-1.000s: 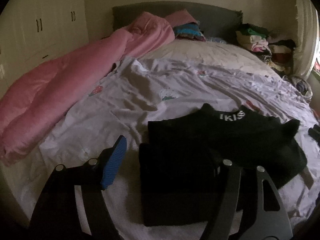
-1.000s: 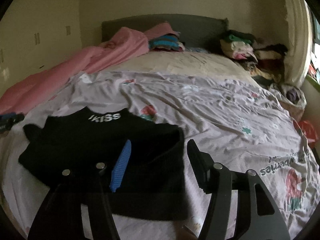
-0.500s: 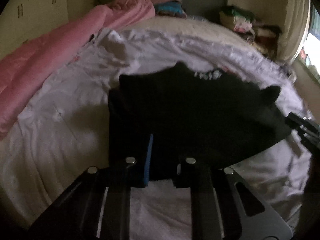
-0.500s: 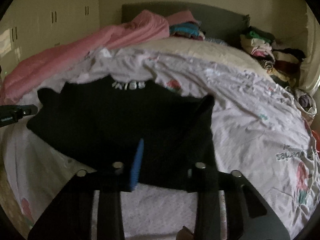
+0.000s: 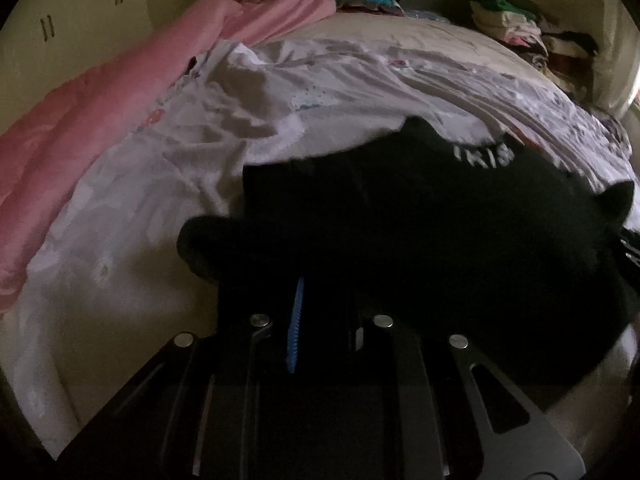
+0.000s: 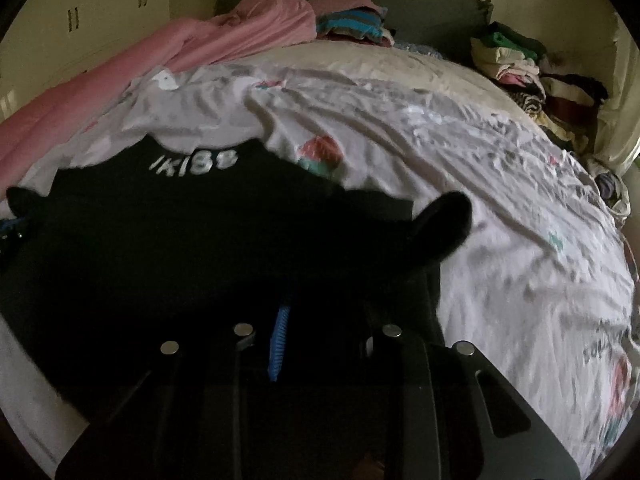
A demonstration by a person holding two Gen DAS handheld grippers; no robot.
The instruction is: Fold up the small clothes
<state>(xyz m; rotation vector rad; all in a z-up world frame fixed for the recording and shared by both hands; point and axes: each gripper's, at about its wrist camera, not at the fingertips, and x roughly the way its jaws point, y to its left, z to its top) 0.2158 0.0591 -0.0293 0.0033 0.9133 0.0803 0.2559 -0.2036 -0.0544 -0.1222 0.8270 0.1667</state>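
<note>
Now both claws (image 5: 320,312) (image 6: 316,320) on black top (image 5: 440,240)

Left gripper (image 5: 324,312) at 6 o'clock, jaws drawn close together, pinching the near edge of the black garment (image 5: 440,220). Garment fills centre to 3 o'clock, white lettering (image 5: 484,156) at 2 o'clock. White sheet (image 5: 160,184) beneath it. Pink duvet (image 5: 100,100) at 10 o'clock. Clothes pile (image 5: 520,28) at 1 o'clock.

Dim bedroom: bed (image 6: 440,152), cream wardrobe (image 6: 100,12).
</note>
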